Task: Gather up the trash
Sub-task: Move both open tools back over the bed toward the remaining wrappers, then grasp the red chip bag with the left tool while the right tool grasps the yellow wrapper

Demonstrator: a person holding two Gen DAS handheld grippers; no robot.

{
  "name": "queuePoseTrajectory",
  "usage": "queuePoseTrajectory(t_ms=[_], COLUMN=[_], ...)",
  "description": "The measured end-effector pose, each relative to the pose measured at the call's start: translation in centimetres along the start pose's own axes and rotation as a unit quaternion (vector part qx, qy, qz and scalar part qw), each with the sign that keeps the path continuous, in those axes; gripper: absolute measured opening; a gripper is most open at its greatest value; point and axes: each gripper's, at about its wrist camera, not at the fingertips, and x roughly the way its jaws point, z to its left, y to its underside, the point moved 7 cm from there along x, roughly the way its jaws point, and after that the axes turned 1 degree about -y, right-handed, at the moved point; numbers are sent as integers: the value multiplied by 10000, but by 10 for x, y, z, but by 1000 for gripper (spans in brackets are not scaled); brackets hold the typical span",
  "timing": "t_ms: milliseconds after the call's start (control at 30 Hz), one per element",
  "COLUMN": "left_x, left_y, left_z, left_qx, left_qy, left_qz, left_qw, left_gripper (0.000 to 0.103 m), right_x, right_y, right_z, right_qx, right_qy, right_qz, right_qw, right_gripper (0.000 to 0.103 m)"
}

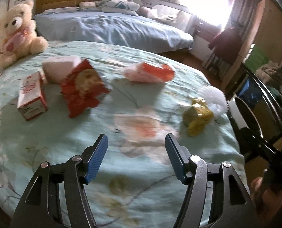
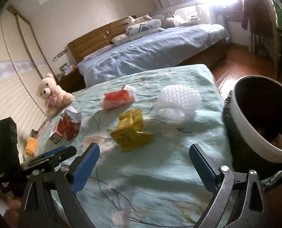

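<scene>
Blue-padded fingers of the left gripper (image 1: 136, 140) and right gripper (image 2: 143, 151) hang released, empty, above the mint floral bedspread (image 1: 64, 144). Crumpled yellow wrapper (image 2: 131, 133) lies just ahead, red snack bag (image 1: 84, 91) further left, dark round bin (image 2: 262, 117) beside the bed.

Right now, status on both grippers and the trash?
Left gripper and right gripper open, empty. Crumpled yellow wrapper nearest, loose on green floral bedspread. Round dark-lined bin at bedside. Path clear.
</scene>
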Motion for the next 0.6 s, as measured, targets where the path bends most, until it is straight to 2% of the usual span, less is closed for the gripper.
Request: queuePoseTrajectory(t_ms=[200, 400, 600], left_x=[7, 25, 44], left_y=[-13, -30, -43], left_z=[26, 48, 56], left_qx=[-70, -107, -85], left_qy=[-351, -679, -763], left_qz=[-97, -89, 24], left_qw=[9993, 9976, 9970], left_gripper=[74, 74, 74], right_x=[13, 34, 56], right_y=[-2, -4, -5], right_z=[13, 25, 33], right_qx=[-78, -120, -178], right_qy=[-105, -244, -299], right_qz=[75, 198, 354], right_qw=[9999, 9994, 9988], right_gripper=[96, 96, 95])
